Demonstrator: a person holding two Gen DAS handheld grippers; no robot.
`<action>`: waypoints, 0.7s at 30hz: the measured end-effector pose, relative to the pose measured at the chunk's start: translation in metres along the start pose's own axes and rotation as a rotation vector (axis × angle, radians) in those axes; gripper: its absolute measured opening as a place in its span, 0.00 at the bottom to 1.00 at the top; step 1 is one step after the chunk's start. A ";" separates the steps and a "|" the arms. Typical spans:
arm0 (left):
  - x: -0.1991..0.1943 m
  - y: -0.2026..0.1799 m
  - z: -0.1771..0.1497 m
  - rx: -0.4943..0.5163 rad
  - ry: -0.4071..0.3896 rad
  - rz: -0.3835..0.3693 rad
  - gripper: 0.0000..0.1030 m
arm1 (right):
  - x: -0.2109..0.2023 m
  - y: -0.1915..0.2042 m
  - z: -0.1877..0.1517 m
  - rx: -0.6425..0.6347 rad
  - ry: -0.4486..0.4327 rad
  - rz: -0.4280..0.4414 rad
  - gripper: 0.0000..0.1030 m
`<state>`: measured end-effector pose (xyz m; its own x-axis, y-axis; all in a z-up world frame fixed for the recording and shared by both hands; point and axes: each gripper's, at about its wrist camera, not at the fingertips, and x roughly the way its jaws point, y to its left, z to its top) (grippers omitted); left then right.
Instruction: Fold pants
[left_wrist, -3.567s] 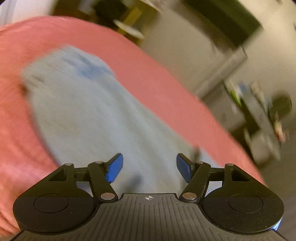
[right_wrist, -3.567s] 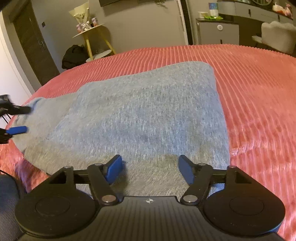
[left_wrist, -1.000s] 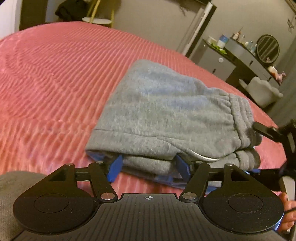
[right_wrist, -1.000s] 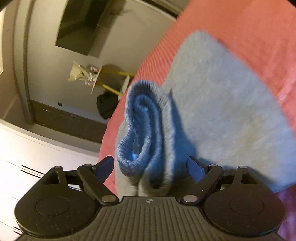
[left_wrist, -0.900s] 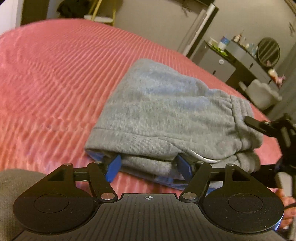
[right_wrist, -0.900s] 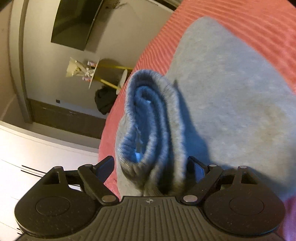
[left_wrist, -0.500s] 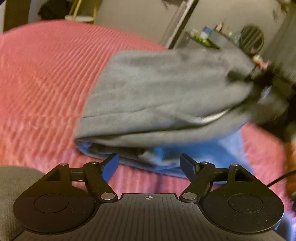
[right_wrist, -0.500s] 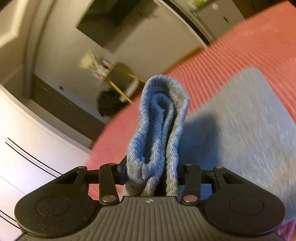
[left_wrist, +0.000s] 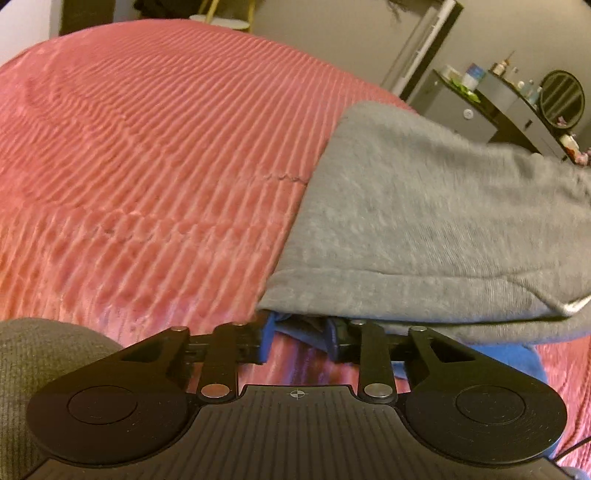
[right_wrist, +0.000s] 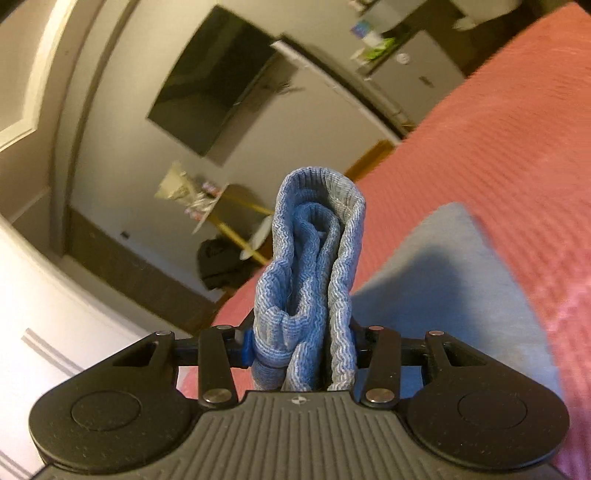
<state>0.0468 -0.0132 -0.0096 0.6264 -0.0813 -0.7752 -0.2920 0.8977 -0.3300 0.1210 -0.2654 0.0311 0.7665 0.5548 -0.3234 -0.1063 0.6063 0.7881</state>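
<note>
Left wrist view: the left gripper sits at the lower centre of the frame. Its jaws have just been closing, and the blue pads now pinch a dark blue fold at the lower edge of the pants. The pants are grey outside and blue inside. They fill the right half of the frame as a folded bundle, lifted at its near edge above the bedspread. The bedspread is red and ribbed; it covers the left and centre of the frame. A grey fabric surface occupies the lower left corner.

Right wrist view: the right gripper is at the lower centre, clamped on the ribbed waistband of the pants. The waistband stands upright between the pads as a thick folded roll. The rest of the pants lies on the bedspread at the right of the frame.

Background, right wrist view: a dark wall screen at upper centre, a small yellow-legged table carrying small items too blurred to identify, and a black bag below it. No container with visible contents can be made out.
</note>
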 end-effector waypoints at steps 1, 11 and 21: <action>-0.001 0.000 -0.002 0.004 -0.007 -0.004 0.29 | -0.002 -0.008 0.000 0.012 0.002 -0.018 0.42; -0.002 0.000 0.000 0.000 -0.003 -0.010 0.29 | -0.006 -0.076 -0.027 0.088 0.041 -0.192 0.64; 0.002 -0.001 0.001 0.002 0.015 0.008 0.35 | -0.003 -0.088 -0.041 0.146 0.109 -0.120 0.52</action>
<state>0.0490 -0.0136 -0.0103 0.6133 -0.0804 -0.7857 -0.2956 0.8991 -0.3227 0.1022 -0.2968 -0.0587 0.6941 0.5471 -0.4678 0.0801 0.5872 0.8055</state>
